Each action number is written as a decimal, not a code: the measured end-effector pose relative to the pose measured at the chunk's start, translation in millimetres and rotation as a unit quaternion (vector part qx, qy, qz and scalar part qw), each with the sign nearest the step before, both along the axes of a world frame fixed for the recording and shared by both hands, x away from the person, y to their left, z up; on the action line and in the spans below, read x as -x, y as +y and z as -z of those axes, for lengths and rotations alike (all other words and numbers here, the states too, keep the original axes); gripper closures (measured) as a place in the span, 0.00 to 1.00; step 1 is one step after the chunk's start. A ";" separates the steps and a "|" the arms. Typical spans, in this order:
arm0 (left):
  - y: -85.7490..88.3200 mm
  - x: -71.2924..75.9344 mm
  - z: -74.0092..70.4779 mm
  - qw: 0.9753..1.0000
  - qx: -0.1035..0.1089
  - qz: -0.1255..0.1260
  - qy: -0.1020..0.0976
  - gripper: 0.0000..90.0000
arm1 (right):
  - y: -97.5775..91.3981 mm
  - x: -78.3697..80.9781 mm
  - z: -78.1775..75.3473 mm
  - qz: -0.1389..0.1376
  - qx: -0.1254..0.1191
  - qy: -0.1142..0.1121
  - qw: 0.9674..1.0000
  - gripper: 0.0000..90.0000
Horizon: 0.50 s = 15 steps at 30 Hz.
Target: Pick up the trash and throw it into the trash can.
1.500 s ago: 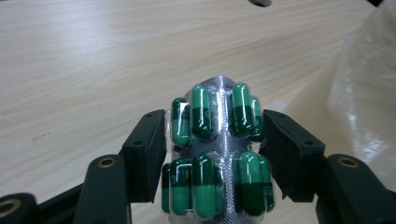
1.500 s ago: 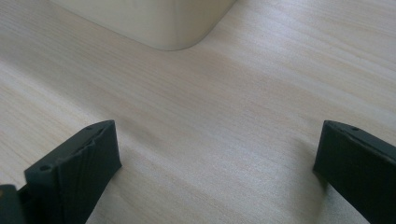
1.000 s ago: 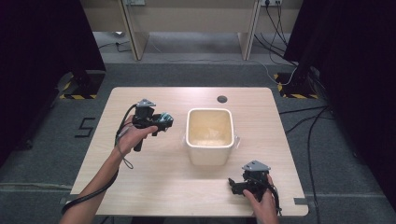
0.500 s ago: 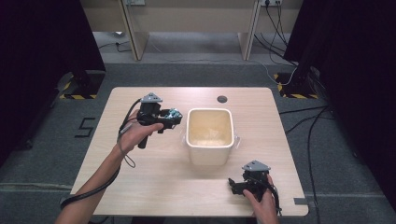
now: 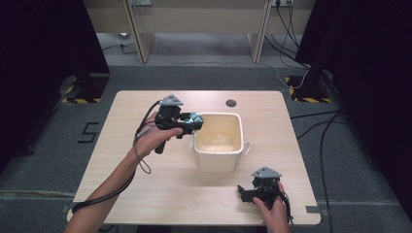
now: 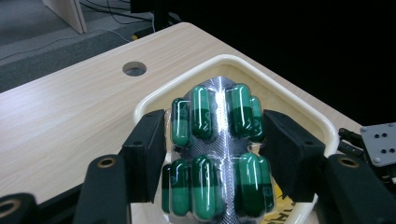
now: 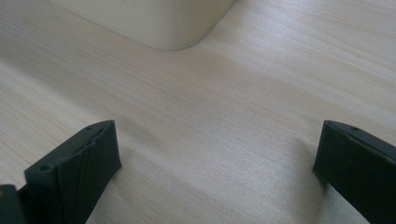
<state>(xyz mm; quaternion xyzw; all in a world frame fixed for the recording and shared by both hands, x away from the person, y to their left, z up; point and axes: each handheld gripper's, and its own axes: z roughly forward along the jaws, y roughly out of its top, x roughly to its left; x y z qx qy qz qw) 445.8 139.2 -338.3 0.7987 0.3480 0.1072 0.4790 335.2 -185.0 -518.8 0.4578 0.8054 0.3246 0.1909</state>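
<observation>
- Worktop (image 5: pixel 145 194) of pale wood grain carries everything, with a small round hole (image 5: pixel 231 103) just beyond the tub, on its far side.
- Tub (image 5: pixel 218 160), cream-coloured with rounded corners and small side tabs, stands upright at the middle of the worktop; its inside looks pale and shiny, and a scrap of yellow shows at its bottom in the left gripper view.
- Left gripper (image 5: pixel 196 120) is held in the air at the tub's left rim, with the fingertips reaching just over that rim; its grey three-cornered plate sits on top and the person's left hand (image 5: pixel 154 138) wraps the handle, cable trailing down the forearm.
- Right gripper (image 5: pixel 241 192) rests low on the worktop near the tub's near right corner, apart from it, held by the right hand (image 5: pixel 272 211); its fingers (image 7: pixel 77 161) stand wide apart with bare wood between them and a rounded corner of the tub beyond.
- Blister pack (image 6: pixel 215 149) is clamped between the left gripper's fingers (image 6: pixel 147 156), which press on its two side edges near mid-height; it is held face-on to the camera, above the tub's opening.
- The pack is silver foil with clear bubbles holding green capsules, dark green at one end and lighter green at the other, set in an upper and a lower row.
- Against half a second ago, the left gripper has moved closer to the tub, from beside its left wall to over its rim; the right gripper lies where it lay.
</observation>
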 end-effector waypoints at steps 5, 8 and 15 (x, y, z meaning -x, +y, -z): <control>-9.6 -0.2 1.4 1.000 0.001 0.008 0.001 0.45 | 0.1 0.0 0.0 0.000 0.000 0.000 1.000 0.00; -17.1 -1.2 4.3 1.000 0.000 0.014 0.005 0.45 | 0.1 0.0 0.0 0.000 0.000 0.000 1.000 0.00; -29.8 -2.9 10.9 1.000 -0.006 0.026 0.010 0.45 | 0.0 0.0 0.0 0.000 0.000 0.000 1.000 0.00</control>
